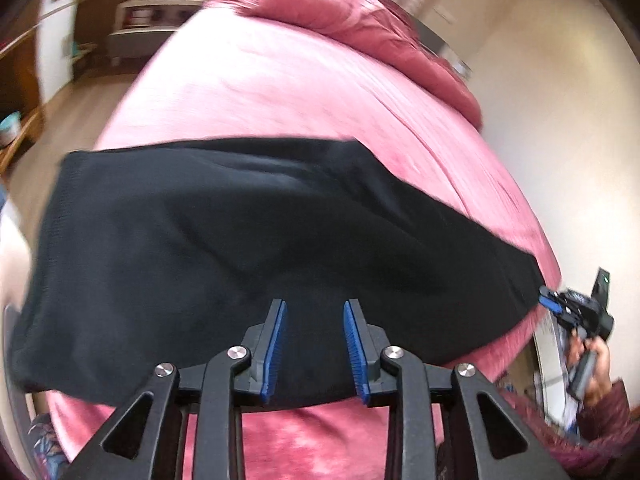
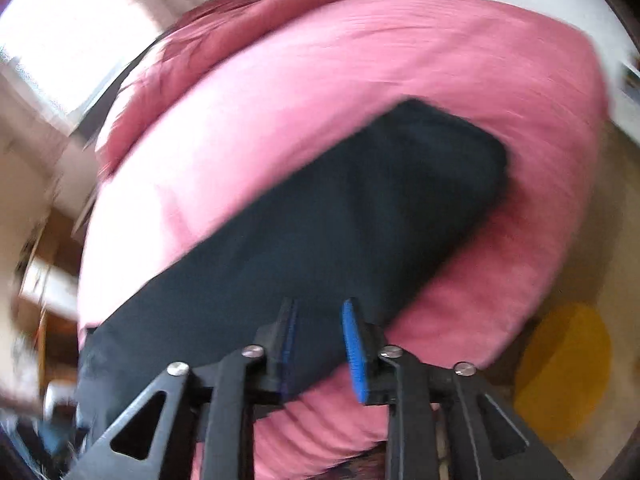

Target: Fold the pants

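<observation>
Black pants (image 1: 240,240) lie flat across a pink bed, folded lengthwise. They also show in the right wrist view (image 2: 340,232), running from lower left to upper right. My left gripper (image 1: 315,308) is open and empty, hovering over the near edge of the pants around their middle. My right gripper (image 2: 320,312) is open and empty just above one end of the pants. It also shows in the left wrist view (image 1: 550,300), at the right end of the pants, held by a hand.
The pink bed cover (image 1: 304,88) fills most of both views, with a darker pink bunched blanket (image 1: 360,20) at the far end. Wooden furniture (image 1: 24,80) and floor lie left of the bed. A yellow round rug (image 2: 564,372) lies on the floor to the right.
</observation>
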